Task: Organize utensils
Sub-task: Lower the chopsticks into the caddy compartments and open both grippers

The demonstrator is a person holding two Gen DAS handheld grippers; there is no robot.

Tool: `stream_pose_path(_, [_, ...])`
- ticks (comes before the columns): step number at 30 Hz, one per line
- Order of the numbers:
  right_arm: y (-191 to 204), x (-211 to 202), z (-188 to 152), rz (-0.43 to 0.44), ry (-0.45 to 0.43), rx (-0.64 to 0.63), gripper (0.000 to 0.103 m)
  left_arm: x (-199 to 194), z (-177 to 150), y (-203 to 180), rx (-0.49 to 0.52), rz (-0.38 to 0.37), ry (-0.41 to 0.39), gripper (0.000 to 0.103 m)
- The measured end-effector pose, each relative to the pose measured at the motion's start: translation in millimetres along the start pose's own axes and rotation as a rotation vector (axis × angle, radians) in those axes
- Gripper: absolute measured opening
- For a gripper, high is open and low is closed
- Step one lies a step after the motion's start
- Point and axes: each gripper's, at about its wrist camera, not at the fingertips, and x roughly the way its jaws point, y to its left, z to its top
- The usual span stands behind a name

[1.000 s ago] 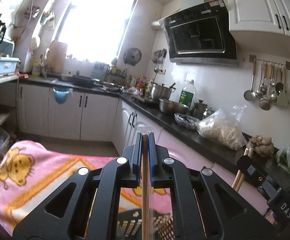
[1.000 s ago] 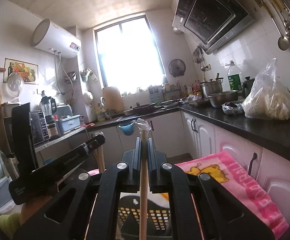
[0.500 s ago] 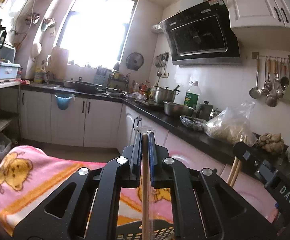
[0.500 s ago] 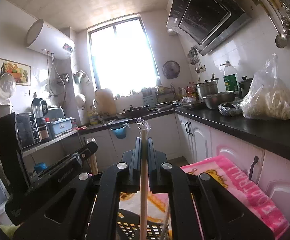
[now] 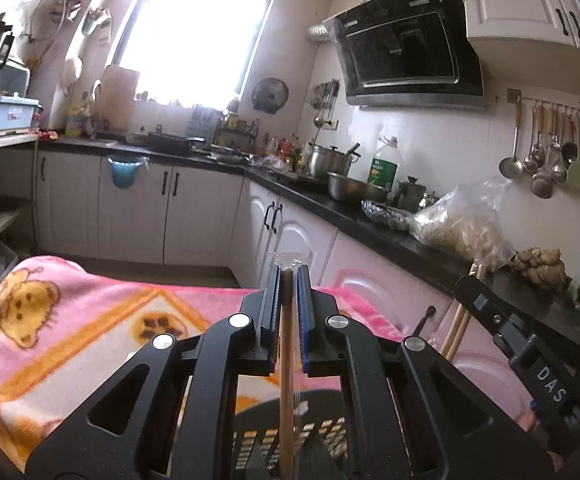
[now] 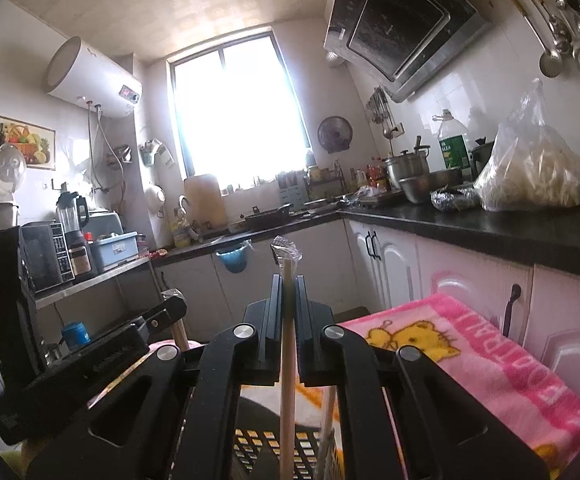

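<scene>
My left gripper (image 5: 288, 276) is shut on a wooden chopstick (image 5: 286, 380) in a clear wrapper, held upright between the blue pads. Below it sits a black perforated utensil basket (image 5: 274, 440) on a pink cartoon blanket (image 5: 70, 320). My right gripper (image 6: 288, 284) is shut on another wrapped wooden chopstick (image 6: 288, 360), whose wrapper tip sticks up above the jaws. The same black basket (image 6: 262, 440) lies under it, with a further chopstick (image 6: 327, 420) standing in it. In the left wrist view the right gripper (image 5: 469, 280) shows at the right with its chopstick (image 5: 455, 332). The left gripper (image 6: 170, 304) shows at lower left in the right wrist view.
A black countertop (image 5: 369, 224) runs along the right with pots, a steel bowl, an oil bottle (image 5: 383, 164) and a plastic bag of food (image 6: 529, 176). White cabinets (image 5: 138, 208) stand below. Ladles hang on the wall (image 5: 545, 152). A shelf with appliances (image 6: 62, 248) is on the left.
Both grippers have sunk toward the black basket with their chopsticks still held. In both views the counter, cabinets and window now sit higher. The grips are unchanged.
</scene>
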Motion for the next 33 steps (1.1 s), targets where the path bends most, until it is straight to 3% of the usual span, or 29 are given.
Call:
stream_pose_path(21, [-8, -30, -27, 0.012, 0.128, 0.039, 0.007, -26, -35, 19, -0.064, -0.007, 0.166, 0.006])
stream_pose_path(33, [0, -55, -30, 0.034, 0.178, 0.045, 0.026, -43, -43, 20, -0.074, -0.016, 0.196, 0.009])
